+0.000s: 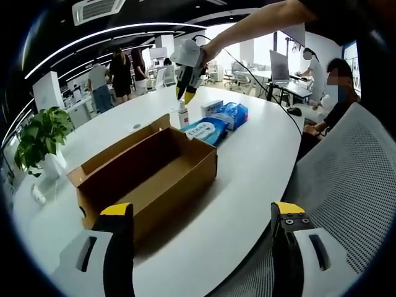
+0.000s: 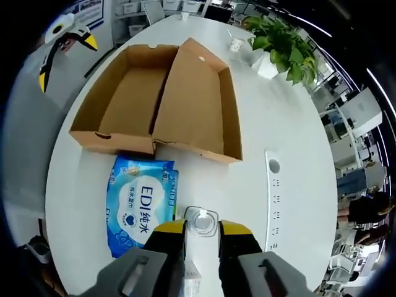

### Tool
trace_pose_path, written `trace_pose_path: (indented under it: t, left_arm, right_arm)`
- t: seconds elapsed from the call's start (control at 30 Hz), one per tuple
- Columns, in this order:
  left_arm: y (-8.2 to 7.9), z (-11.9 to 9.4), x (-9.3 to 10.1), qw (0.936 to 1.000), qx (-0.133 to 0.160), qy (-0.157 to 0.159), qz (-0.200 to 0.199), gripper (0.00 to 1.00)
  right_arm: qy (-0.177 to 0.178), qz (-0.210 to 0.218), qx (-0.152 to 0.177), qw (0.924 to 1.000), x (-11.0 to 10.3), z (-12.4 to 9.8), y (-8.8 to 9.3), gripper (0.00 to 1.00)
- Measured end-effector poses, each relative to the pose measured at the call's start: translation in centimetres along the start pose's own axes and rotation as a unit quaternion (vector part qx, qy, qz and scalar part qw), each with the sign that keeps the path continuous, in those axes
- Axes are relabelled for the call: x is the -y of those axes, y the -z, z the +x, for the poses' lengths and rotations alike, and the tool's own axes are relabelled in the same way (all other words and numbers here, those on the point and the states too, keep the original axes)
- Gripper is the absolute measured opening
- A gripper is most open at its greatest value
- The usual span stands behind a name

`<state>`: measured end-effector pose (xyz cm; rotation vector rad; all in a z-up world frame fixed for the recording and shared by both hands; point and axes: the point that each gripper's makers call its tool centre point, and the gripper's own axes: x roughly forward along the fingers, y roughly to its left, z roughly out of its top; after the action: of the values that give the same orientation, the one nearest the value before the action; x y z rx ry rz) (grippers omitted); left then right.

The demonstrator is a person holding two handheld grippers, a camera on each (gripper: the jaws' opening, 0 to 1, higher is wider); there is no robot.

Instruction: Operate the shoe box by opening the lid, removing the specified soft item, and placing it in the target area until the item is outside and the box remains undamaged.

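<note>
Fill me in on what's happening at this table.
A person works two handheld grippers over a white table. The cardboard shoe box lies open and looks empty, its lid folded back. The right gripper hangs above a small clear bottle, beside a blue wipes pack already outside the box. The left gripper waits open near the box.

An open office with ceiling light strips point(image 1: 93, 38) and an air vent point(image 1: 98, 8) surrounds a white oval table point(image 1: 247, 167); a potted plant point(image 1: 40, 136) stands at mid-left, desks point(image 1: 291, 86) upper right.
</note>
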<state>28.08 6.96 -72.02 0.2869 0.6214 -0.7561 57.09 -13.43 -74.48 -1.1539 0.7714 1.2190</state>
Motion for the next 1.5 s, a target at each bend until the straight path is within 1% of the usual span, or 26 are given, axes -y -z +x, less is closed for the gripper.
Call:
trace_pose_path:
  t: [0.1,0.2,0.37,0.57,0.7,0.83,0.93,1.03,1.17,1.27,1.33,1.5]
  left_arm:
    - [0.1,0.0,0.0,1.0000,-0.002,0.000,-0.001,0.95]
    - [0.2,0.0,-0.1,1.0000,-0.003,-0.001,-0.002,0.95]
    - [0.1,-0.1,-0.3,1.0000,-0.002,-0.005,-0.005,0.95]
    - [0.2,-0.2,-0.7,0.9998,-0.003,-0.011,-0.019,0.95]
    - [0.4,-0.2,-1.0,0.9996,-0.009,-0.017,-0.022,0.95]
    - [0.3,-0.3,-1.4,0.9992,-0.008,-0.024,-0.030,0.93]
    - [0.2,-0.5,-2.0,0.9985,-0.009,-0.037,-0.040,0.90]
    - [0.1,-0.7,-2.8,0.9980,-0.012,-0.047,-0.041,0.86]
    - [-0.6,-1.2,-4.3,0.9967,-0.001,-0.054,-0.060,0.82]
    - [-0.4,-1.4,-5.2,0.9966,-0.008,-0.061,-0.055,0.81]
    - [-0.3,-1.5,-6.0,0.9965,-0.012,-0.064,-0.052,0.81]
    - [-0.3,-1.9,-7.9,0.9947,-0.006,-0.072,-0.073,0.77]
  right_arm:
    - [-0.002,-0.019,-0.003,0.9998,-0.1,0.0,0.1,0.15]
    - [-0.001,-0.012,-0.006,0.9999,0.1,-0.1,0.3,0.15]
    - [-0.003,-0.012,-0.004,0.9999,0.1,0.0,0.3,0.15]
    - [-0.001,-0.009,-0.009,0.9999,0.1,0.0,0.5,0.16]
    - [0.003,-0.002,-0.006,1.0000,0.5,0.1,0.5,0.18]
    - [0.005,0.004,-0.001,1.0000,0.3,-0.2,0.2,0.19]
    - [0.003,0.009,-0.001,1.0000,0.1,-0.3,0.1,0.22]
    - [0.004,0.014,0.000,0.9999,0.1,-0.5,0.1,0.24]
    - [0.009,0.029,0.005,0.9995,0.3,-0.7,0.0,0.27]
    - [0.015,0.031,0.003,0.9994,0.4,-0.8,0.2,0.29]
    - [0.017,0.038,0.008,0.9991,0.4,-0.9,0.0,0.32]
    - [0.026,0.049,0.015,0.9983,0.6,-1.3,-0.3,0.34]
